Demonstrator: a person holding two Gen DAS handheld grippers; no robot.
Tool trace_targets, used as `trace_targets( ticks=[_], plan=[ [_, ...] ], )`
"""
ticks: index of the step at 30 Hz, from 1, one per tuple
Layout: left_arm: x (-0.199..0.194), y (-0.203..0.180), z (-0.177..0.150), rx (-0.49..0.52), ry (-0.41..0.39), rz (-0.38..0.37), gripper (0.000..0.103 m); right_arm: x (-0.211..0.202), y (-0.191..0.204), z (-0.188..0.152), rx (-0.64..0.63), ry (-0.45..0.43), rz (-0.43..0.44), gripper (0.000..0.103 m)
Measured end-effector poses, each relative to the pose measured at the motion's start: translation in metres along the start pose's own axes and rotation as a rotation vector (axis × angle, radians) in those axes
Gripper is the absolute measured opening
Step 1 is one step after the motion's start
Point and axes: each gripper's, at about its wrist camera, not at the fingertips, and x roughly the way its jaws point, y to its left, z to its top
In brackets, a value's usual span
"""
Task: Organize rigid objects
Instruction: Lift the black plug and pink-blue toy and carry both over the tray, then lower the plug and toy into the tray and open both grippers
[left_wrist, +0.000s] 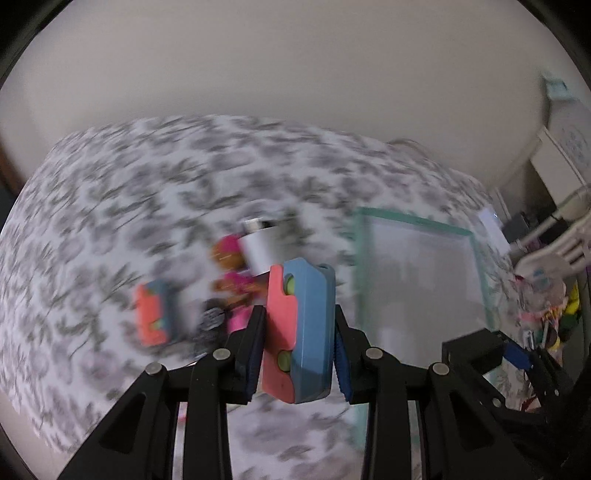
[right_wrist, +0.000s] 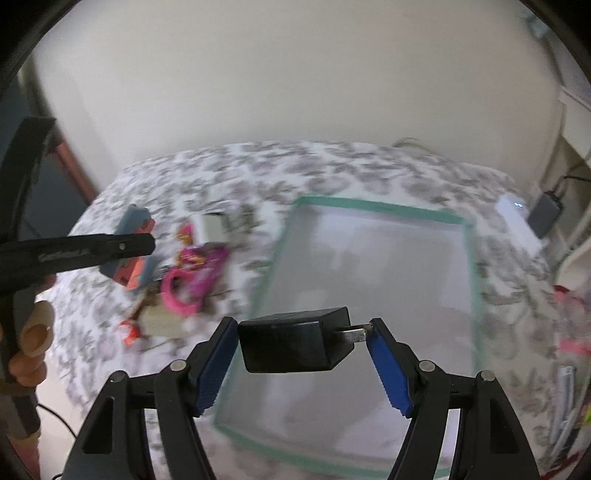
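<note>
My left gripper (left_wrist: 297, 347) is shut on a coral and blue plastic block (left_wrist: 299, 332), held above the patterned bedspread. My right gripper (right_wrist: 303, 343) is shut on a black plug adapter (right_wrist: 295, 341), its metal prong against the right finger, held over the near left corner of the clear bin with a teal rim (right_wrist: 380, 207). The bin also shows in the left wrist view (left_wrist: 413, 221), to the right of the block. A blurred pile lies on the bed: a second coral and blue block (left_wrist: 153, 314), a pink toy (left_wrist: 232, 284) and a silver cylinder (left_wrist: 260, 247).
The left gripper's arm (right_wrist: 74, 251) and the hand holding it show at the left of the right wrist view. A white box (right_wrist: 517, 221) lies beyond the bin. Colourful clutter (left_wrist: 546, 306) sits at the bed's right edge. A pale wall stands behind the bed.
</note>
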Motion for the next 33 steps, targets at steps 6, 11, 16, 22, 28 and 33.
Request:
trace_targets(
  ticks=[6,11,16,22,28,33],
  plan=[
    [0.036,-0.056,0.017,0.042,0.027,-0.068,0.035,0.020,-0.057,0.008,0.066,0.025,-0.098,0.074],
    [0.071,-0.088,0.022,0.059,0.058,-0.089,0.035,0.044,-0.088,0.013,0.093,0.052,-0.147,0.074],
    [0.103,-0.107,0.023,0.077,0.083,-0.078,0.035,0.067,-0.106,0.015,0.112,0.078,-0.162,0.074],
    [0.113,-0.118,0.024,0.092,0.069,-0.090,0.035,0.077,-0.118,0.020,0.142,0.069,-0.148,0.074],
    [0.110,-0.118,0.025,0.084,0.058,-0.091,0.057,0.078,-0.119,0.022,0.154,0.067,-0.141,0.075],
    [0.104,-0.109,0.027,0.041,0.047,-0.095,0.065,0.077,-0.121,0.020,0.182,0.065,-0.137,0.075]
  ],
)
